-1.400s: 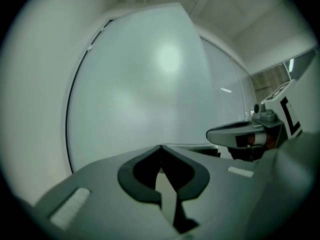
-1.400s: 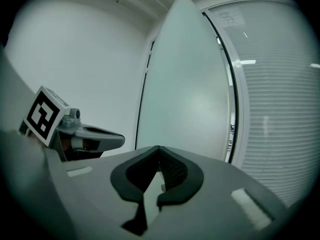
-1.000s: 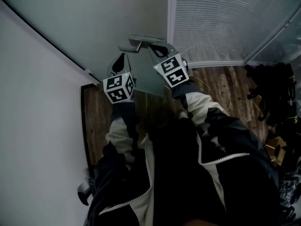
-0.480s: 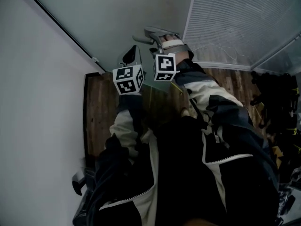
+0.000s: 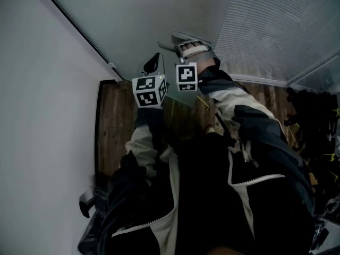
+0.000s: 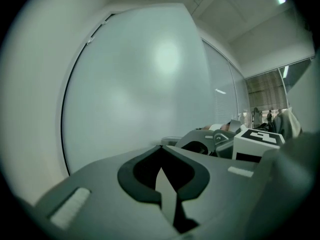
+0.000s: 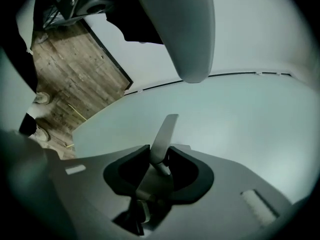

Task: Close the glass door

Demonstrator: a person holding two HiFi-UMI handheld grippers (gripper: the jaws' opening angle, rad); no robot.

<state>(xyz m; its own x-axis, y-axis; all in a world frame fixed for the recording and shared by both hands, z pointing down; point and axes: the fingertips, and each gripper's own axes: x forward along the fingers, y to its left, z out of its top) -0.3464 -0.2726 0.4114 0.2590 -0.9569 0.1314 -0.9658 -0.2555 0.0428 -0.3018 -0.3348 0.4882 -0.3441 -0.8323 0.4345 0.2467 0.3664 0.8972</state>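
Right gripper point(image 7: 156, 151): jaws closing on the door handle point(image 7: 165, 131), a flat metal lever. It sits right between the pads, which look to be against both of its sides. The lever's long axis runs straight out ahead of the gripper, tilted slightly right. Left gripper point(image 6: 161, 151) is just beside it on the left, jaws together, holding nothing, so the right one is the one on the handle. Just past both grippers is the frosted glass door point(image 7: 240, 124). Its free edge lies left of the right gripper, with wood floor point(image 7: 75, 69) beyond. Closing likely means driving the door by this handle.
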